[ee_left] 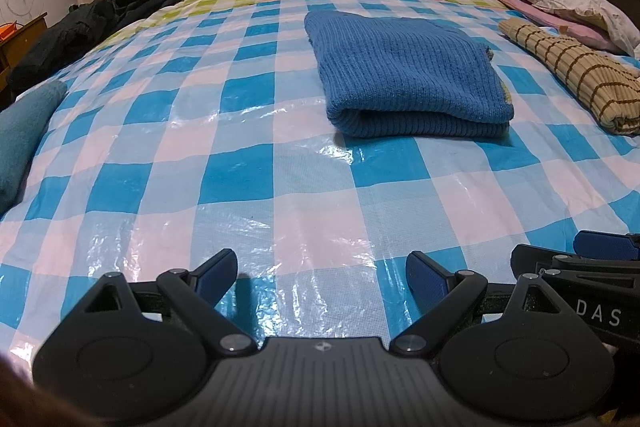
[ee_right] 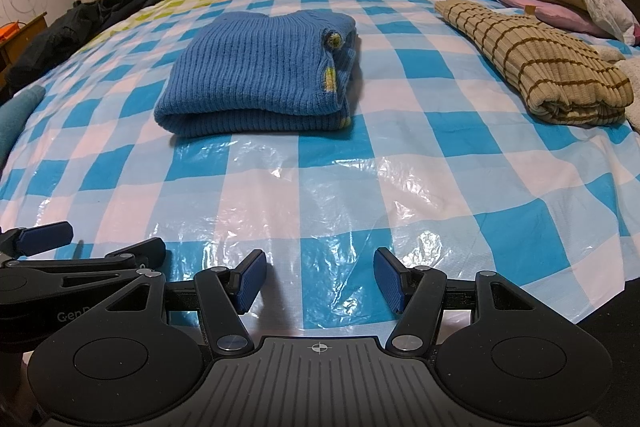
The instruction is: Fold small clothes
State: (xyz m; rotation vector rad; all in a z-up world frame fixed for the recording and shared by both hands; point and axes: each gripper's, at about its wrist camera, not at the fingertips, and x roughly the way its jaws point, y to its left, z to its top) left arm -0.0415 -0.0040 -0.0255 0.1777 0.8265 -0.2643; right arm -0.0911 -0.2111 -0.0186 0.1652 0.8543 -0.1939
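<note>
Checked plastic sheeting (ee_left: 248, 187) is spread over the bed, where a folded blue sweater (ee_left: 404, 75) is laid beyond the left claw (ee_left: 322, 277) and right claw (ee_right: 318, 281), both held apart and empty.

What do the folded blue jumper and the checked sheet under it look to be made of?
The blue jumper looks like a chunky rib-knit, probably wool or acrylic: vertical ribs, matte and soft, with thick rounded folds. The checked sheet looks like thin plastic film: it is glossy, with bright glare patches and crinkly creases, not like woven cloth.
</note>
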